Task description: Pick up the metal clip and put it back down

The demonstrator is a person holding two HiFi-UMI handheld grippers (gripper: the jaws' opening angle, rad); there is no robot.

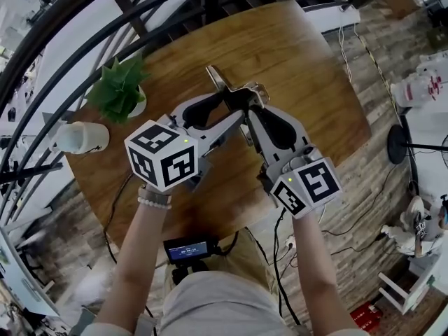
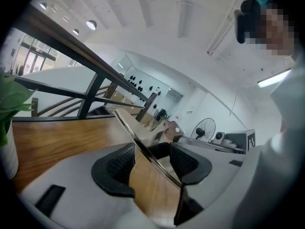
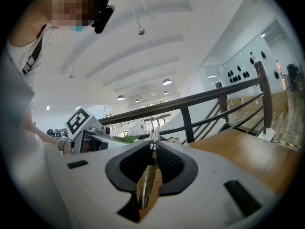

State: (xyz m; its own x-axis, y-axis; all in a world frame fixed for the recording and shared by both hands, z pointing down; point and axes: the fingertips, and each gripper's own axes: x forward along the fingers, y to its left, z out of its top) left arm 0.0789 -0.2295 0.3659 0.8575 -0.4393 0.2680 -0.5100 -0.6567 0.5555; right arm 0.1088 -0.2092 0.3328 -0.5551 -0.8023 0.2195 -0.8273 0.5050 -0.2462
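The right tool (image 3: 153,151) pinches the thin metal clip (image 3: 147,187) edge-on, wooden table (image 3: 248,156) at right.

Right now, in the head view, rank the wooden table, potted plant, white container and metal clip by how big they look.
1. wooden table, by far the largest
2. potted plant
3. white container and metal clip: too close to rank. The clip is long but thin and is partly covered.

Metal clip (image 1: 218,78) middle hidden behind left gripper (image 1: 238,107), right gripper (image 1: 257,108) (head view); plant (image 2: 9,99) cut off left.
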